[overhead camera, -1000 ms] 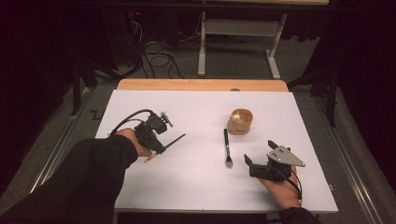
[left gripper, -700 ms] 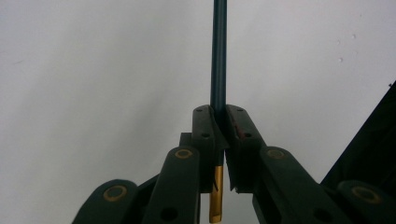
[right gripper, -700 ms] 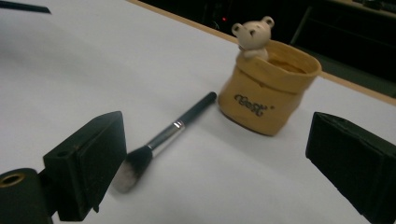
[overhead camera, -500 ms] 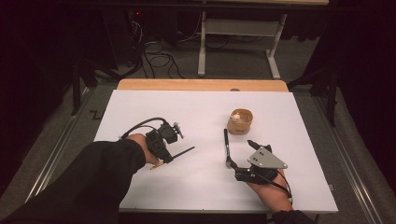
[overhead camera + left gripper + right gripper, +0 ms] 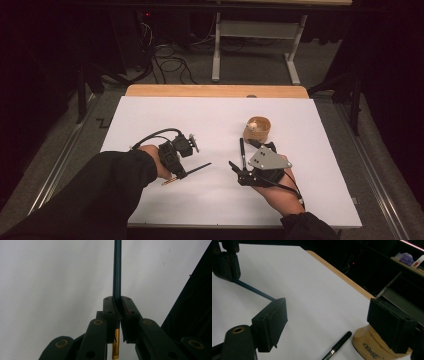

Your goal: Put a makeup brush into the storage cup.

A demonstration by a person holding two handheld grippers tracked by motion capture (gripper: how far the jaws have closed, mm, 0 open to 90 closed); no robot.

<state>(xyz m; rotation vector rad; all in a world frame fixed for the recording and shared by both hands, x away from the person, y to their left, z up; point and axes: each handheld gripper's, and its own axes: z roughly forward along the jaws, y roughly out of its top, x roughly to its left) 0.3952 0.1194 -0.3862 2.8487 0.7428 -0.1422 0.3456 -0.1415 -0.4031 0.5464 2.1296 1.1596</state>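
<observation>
My left gripper (image 5: 176,161) (image 5: 117,299) is shut on a thin dark blue stick (image 5: 117,270) (image 5: 199,167) with a gold end, held low over the white table top (image 5: 150,120). My right gripper (image 5: 239,172) (image 5: 328,307) stands open in mid-table, a little above the surface. Its jaws have just been closing a little, with nothing held between them. A black pen (image 5: 242,150) (image 5: 338,345) lies on the table right by its fingertips. Just beyond the pen stands a small wooden cup (image 5: 256,129) (image 5: 372,346). The right gripper view also shows the left gripper (image 5: 225,262) with its stick (image 5: 252,290).
The white sheet ends at a wooden table edge (image 5: 215,91) at the far side. Beyond it are a dark floor, cables (image 5: 170,65) and a metal stand (image 5: 255,45). Metal rails (image 5: 60,160) run along both sides of the table.
My right gripper has moved left and up, from right of the pen to the pen's near end. The left gripper with its stick has shifted slightly right.
</observation>
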